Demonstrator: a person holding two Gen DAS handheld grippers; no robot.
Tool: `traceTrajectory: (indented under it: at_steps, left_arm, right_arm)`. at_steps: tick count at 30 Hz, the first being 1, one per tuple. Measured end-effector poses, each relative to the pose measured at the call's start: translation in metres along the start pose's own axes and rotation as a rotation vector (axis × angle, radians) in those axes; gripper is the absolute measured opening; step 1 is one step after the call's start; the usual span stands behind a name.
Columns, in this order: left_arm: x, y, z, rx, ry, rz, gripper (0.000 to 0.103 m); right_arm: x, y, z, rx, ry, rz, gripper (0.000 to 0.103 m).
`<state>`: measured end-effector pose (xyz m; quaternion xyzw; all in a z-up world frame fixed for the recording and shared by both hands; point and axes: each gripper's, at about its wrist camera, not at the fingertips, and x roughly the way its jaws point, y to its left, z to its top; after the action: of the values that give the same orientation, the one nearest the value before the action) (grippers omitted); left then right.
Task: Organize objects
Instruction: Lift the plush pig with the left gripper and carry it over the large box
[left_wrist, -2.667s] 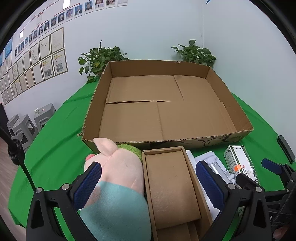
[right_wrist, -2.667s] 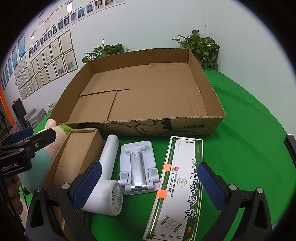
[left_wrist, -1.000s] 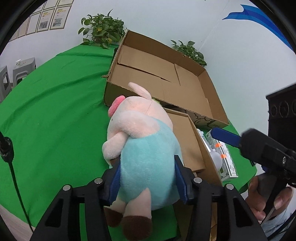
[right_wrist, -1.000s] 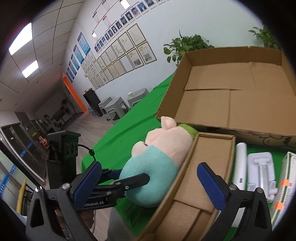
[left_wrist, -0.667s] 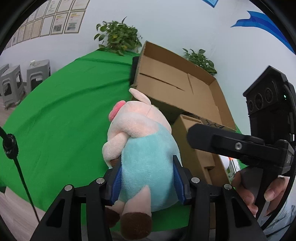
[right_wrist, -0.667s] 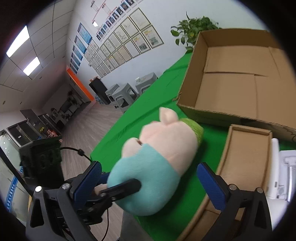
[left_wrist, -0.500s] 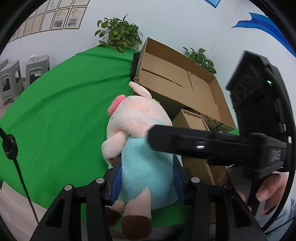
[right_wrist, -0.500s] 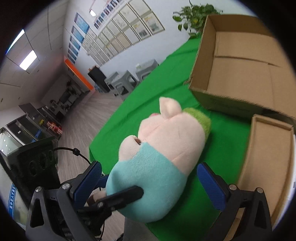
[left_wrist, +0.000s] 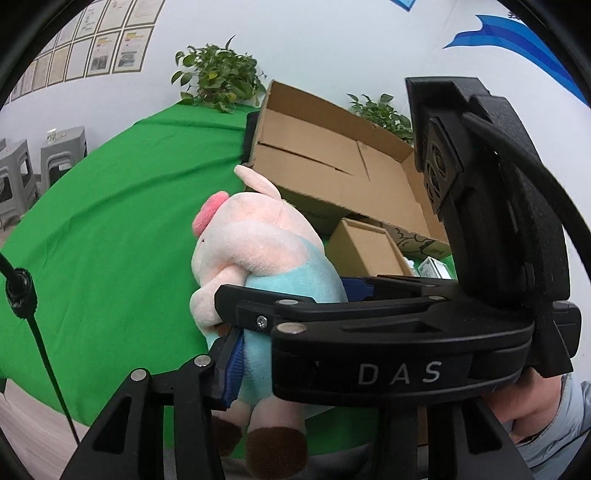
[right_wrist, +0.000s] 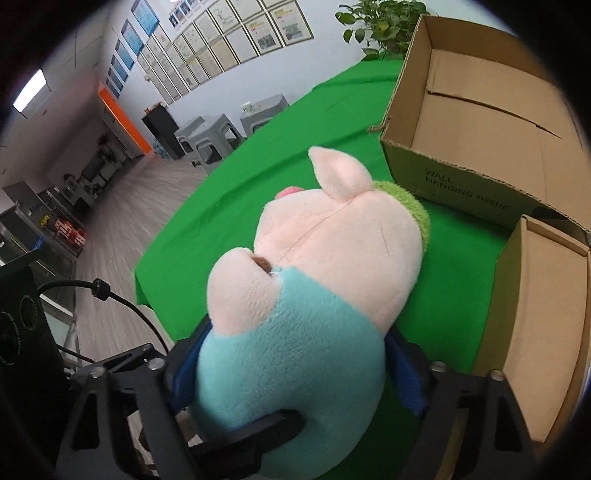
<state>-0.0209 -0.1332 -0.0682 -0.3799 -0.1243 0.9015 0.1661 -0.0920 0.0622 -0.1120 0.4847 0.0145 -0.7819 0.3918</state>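
- Left claw (left_wrist: 288, 354): clamped on the teal body of the plush pig (right_wrist: 332, 258).
- Right claw (right_wrist: 295, 369): set around the same teal body, crossing over the left claw. Jaws have just been closing with the plush between them. Pads lie against both flanks, but cannot tell whether pressing firmly.
- Location of plush pig: just short of the near corner of the large carton (right_wrist: 461, 188), apart from it, head toward the carton, feet hanging on the side away from it, above the edge of the worktop (right_wrist: 240, 206).
- Risk, claw collision: both claws on one narrow zone of the body. Likely cause: further closing of the right claw onto the left claw's fingers instead of fabric.
- Risk, drop during handover: soft filling compresses and slides. Likely cause: release of the left claw before a firm hold by the right. Probable result: fall past the worktop edge, on the side away from the large carton.
- Risk, snag at the large carton: ear and head lead. Likely cause: too low a path over the carton's near wall, catching the rim or shoving the small carton (right_wrist: 546, 295) beside it.
- Risk, twisted load: uneven pull from two claws. Probable result: rotation of the plush and a poor grip.
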Motion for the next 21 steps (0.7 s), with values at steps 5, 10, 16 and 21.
traceTrajectory:
  at_steps: [5, 10, 16, 21]
  left_arm:
    - [-0.003, -0.035, 0.028, 0.086, -0.073, -0.008, 0.042]
    - [-0.001, -0.082, 0.078, 0.202, -0.183, -0.051, 0.042]
    - [0.004, -0.138, 0.146, 0.317, -0.297, -0.121, 0.042]
    - [0.019, -0.166, 0.192, 0.365, -0.321, -0.166, 0.042]
  right_arm:
    - [-0.029, -0.004, 0.009, 0.004, -0.12, -0.005, 0.075]
    - [-0.08, -0.019, 0.041, -0.024, -0.287, -0.063, 0.073]
    - [-0.142, -0.041, 0.088, -0.048, -0.457, -0.148, 0.073]
    - [-0.156, -0.057, 0.12, -0.033, -0.529, -0.194, 0.072]
